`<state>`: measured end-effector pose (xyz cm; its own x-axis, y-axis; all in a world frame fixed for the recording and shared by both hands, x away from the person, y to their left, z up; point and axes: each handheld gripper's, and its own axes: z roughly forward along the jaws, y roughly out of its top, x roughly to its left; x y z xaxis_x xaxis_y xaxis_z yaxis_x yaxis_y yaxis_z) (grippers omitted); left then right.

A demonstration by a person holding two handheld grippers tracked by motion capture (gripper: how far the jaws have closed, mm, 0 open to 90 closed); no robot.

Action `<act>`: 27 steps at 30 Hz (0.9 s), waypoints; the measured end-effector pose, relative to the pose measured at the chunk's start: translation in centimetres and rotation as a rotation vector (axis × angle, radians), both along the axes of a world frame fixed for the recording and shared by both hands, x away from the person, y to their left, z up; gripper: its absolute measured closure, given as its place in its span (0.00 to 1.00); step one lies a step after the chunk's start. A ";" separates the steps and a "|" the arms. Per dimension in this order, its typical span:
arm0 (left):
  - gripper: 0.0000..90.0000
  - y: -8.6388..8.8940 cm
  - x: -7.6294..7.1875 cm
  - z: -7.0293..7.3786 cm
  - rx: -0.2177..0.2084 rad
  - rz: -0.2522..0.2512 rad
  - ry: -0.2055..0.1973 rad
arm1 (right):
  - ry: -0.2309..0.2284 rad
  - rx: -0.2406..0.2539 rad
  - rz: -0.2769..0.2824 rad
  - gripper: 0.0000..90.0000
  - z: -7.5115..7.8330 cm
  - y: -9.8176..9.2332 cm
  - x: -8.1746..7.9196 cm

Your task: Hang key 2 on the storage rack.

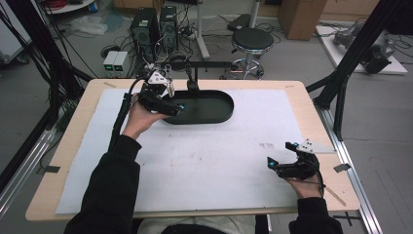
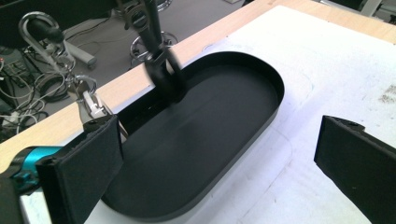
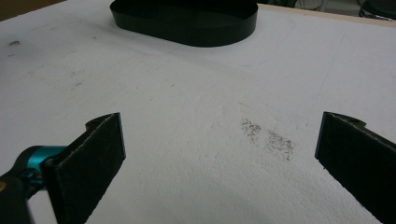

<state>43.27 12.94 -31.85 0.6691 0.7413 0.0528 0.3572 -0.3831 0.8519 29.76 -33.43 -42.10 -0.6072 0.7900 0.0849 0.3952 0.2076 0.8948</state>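
Black oval tray [image 1: 221, 113] lying empty at the far edge of the white mat [image 1: 219, 161]
Hovering wide open over its near-left rim, left gripper [image 1: 168, 100]; idling agape near right, right gripper [image 1: 281, 157]; looking light, stiff, best pinched by its thin wall

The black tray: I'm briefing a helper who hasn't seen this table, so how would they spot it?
Find the white mat covering the wooden table. At its far edge, left of centre, lies the black tray: a shallow oval dish with a low upright wall, the mat's lone dark dish.
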 end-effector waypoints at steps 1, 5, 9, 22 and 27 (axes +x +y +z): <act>0.02 0.1 -0.2 -0.1 0.000 0.001 0.001 | -0.007 -0.001 -0.001 0.01 0.0 0.0 0.0; 0.02 0.8 -0.7 -0.9 0.007 0.012 0.008 | 0.002 0.005 -0.005 0.01 0.0 -0.1 -0.2; 0.02 1.6 -1.4 -1.7 -0.012 0.014 0.010 | -0.003 0.008 -0.008 0.01 0.1 -0.3 -0.2; 0.02 5.6 -3.4 -3.4 -0.023 0.076 0.002 | -0.008 0.019 -0.013 0.01 0.1 -0.5 -0.4; 0.02 7.1 -5.1 -4.0 -0.018 0.100 -0.013 | -0.004 0.017 -0.010 0.01 0.1 -0.4 -0.3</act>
<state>38.21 20.07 -35.81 0.5912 0.8052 0.0468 0.3818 -0.3305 0.8631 29.41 -33.86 -42.04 -0.5997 0.7944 0.0963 0.3938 0.1883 0.8997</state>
